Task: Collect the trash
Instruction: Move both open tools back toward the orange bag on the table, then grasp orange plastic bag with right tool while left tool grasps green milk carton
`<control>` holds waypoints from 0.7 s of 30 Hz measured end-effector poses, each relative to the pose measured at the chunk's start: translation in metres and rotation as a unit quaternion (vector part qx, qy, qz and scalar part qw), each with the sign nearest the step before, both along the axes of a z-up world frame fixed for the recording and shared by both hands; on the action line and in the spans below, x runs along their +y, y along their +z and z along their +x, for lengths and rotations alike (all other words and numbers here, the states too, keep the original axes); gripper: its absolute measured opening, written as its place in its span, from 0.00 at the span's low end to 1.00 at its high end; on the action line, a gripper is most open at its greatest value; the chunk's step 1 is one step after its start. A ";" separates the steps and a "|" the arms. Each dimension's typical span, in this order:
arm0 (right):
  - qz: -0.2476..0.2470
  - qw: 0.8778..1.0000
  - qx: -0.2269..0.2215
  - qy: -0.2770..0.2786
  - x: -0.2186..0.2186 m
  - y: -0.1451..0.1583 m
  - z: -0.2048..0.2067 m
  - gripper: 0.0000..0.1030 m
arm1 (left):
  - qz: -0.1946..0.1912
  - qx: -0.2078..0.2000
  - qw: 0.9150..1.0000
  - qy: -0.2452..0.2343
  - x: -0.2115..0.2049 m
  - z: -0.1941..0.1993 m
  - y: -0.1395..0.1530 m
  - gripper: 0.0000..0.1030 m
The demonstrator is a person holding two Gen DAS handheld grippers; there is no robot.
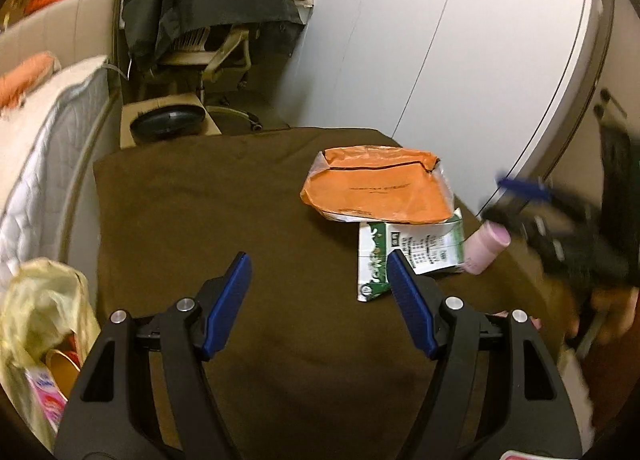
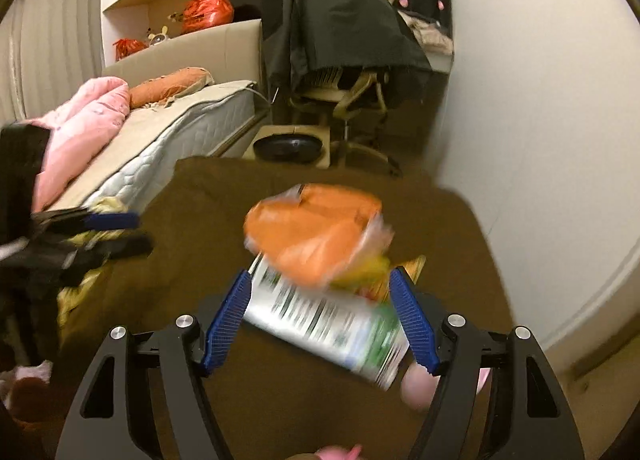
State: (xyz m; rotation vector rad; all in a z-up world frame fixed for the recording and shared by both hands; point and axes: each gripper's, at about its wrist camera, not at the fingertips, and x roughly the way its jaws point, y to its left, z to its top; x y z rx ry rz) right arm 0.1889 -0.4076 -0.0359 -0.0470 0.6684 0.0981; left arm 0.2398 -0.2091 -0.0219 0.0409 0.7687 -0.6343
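On the brown-clothed table (image 1: 240, 220) lie an orange packet (image 1: 376, 188), a flattened green-and-white carton (image 1: 416, 256) and a pink bottle (image 1: 486, 246) on its side. My left gripper (image 1: 318, 258) hovers open over bare cloth, just left of the carton. My right gripper (image 1: 504, 200) is blurred at the table's right edge, behind the bottle. In the right wrist view my right gripper (image 2: 319, 274) stands open; the blurred carton (image 2: 320, 320) shows between its fingers, the pads apart from it. The orange packet (image 2: 316, 236) lies beyond, and the pink bottle (image 2: 420, 384) is by the right finger.
A yellow plastic bag (image 1: 44, 324) with wrappers inside hangs open at the table's left. A bed (image 1: 40, 164) runs along the left. Behind the table stand a box with a black round object (image 1: 168, 122), a jacket-draped chair (image 1: 208, 0), and a white wall (image 1: 460, 60).
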 end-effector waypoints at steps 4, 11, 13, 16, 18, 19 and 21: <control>-0.025 0.998 0.034 0.051 0.000 -0.002 0.064 0.65 | 0.009 -0.004 1.000 -0.005 0.001 0.003 0.001 0.65; -0.017 0.985 0.158 0.066 -0.014 -0.045 0.135 0.58 | -0.007 -0.001 1.000 0.011 0.030 -0.003 0.003 0.64; -0.002 0.980 0.180 0.090 -0.010 -0.054 0.130 0.50 | -0.014 0.003 1.000 0.017 0.039 -0.006 0.001 0.64; -0.012 0.981 0.162 0.104 0.001 -0.057 0.107 0.44 | -0.028 0.014 0.999 0.023 0.043 -0.007 -0.002 0.64; -0.009 0.982 0.158 0.101 0.004 -0.055 0.095 0.31 | -0.036 0.025 0.999 0.022 0.043 -0.007 -0.007 0.65; -0.007 0.983 0.154 0.099 0.005 -0.050 0.087 0.28 | -0.038 0.032 0.999 0.023 0.042 -0.008 -0.010 0.65; -0.002 0.985 0.144 0.095 0.006 -0.044 0.080 0.22 | -0.038 0.038 0.998 0.023 0.040 -0.009 -0.012 0.64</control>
